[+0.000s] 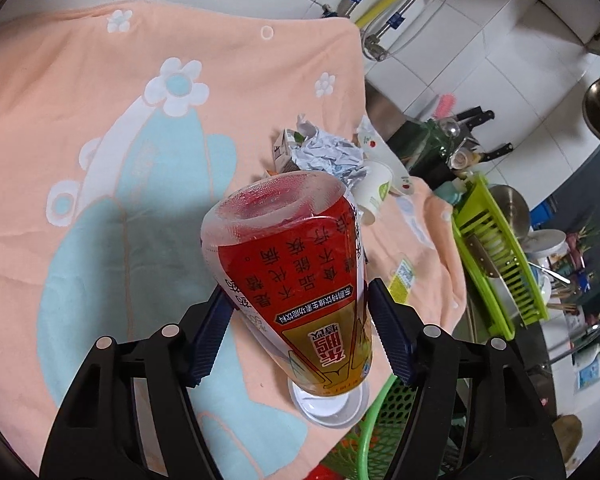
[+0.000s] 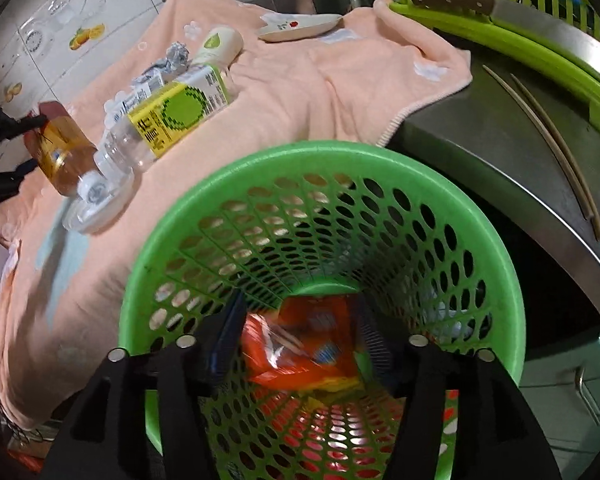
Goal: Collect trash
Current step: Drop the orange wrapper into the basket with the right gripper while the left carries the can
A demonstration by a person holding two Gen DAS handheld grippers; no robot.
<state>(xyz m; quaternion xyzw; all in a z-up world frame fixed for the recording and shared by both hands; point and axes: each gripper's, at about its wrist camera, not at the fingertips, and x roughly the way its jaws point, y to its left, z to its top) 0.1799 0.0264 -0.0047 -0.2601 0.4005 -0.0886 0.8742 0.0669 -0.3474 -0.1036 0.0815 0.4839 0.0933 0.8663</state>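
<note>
Blue-padded jaws of the left gripper [image 1: 296,312] clamp one red-labelled bottle [image 1: 300,264] above the peach towel [image 1: 80,128], while the right gripper [image 2: 296,344] stands spread over the green basket [image 2: 500,248], an orange wrapper [image 2: 300,344] loose between its fingers. Judging by this, collecting is partway: one wrapper is binned, and one clear bottle [image 2: 160,128], one paper cup [image 2: 220,44], one foil ball [image 2: 176,56] and one carton [image 1: 284,152] remain.

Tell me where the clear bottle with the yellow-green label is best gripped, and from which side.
Grip the clear bottle across its labelled middle, coming from above with the jaws spanning its width. It lies on its side on the peach towel, cap end toward the green basket, so the round body is exposed on top. The carton behind and the amber bottle beside its cap crowd both ends.
</note>
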